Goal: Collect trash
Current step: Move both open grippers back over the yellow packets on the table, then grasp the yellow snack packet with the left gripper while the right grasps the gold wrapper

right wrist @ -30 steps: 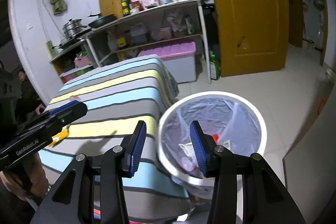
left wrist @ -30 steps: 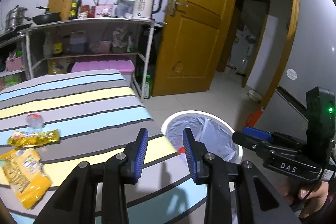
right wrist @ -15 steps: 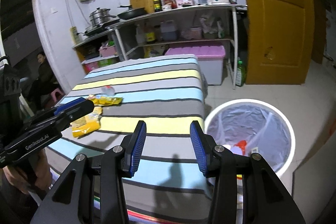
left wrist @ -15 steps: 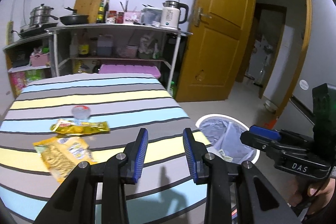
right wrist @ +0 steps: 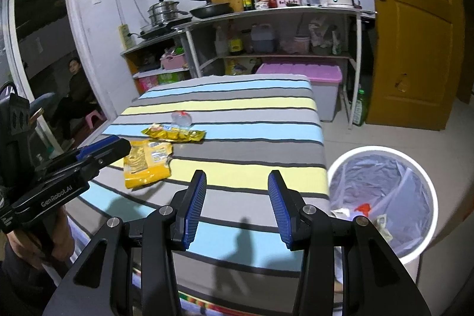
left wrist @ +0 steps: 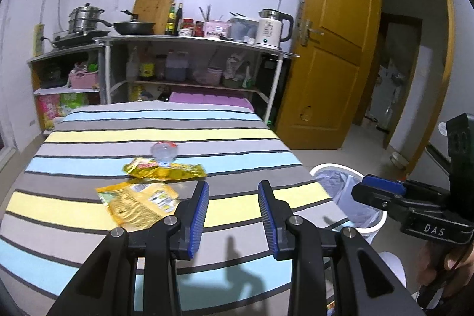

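Observation:
On the striped table (left wrist: pixel 243 138) (right wrist: pixel 266 105) lie a large yellow snack bag (left wrist: pixel 139 202) (right wrist: pixel 147 163), a narrow yellow wrapper (left wrist: pixel 166 170) (right wrist: pixel 174 134) and a crushed clear plastic bottle (left wrist: pixel 163 151) (right wrist: pixel 181 119). A white bin with a plastic liner (left wrist: pixel 340 185) (right wrist: pixel 382 197) stands on the floor right of the table and holds some trash. My left gripper (left wrist: pixel 233 215) is open and empty over the table's near edge, right of the large bag. My right gripper (right wrist: pixel 236 206) is open and empty over the near edge, left of the bin.
Shelves (left wrist: pixel 189 49) with pots, bottles and a kettle (left wrist: pixel 271 27) stand behind the table. A yellow door (left wrist: pixel 331 49) stands open at the right. A pink-lidded box (right wrist: pixel 299 70) sits beyond the table. A person (right wrist: pixel 74 91) sits at the far left.
Both grippers have swung left from the bin toward the table, so the bags and bottle now lie near the middle of both views. Both stay open and empty.

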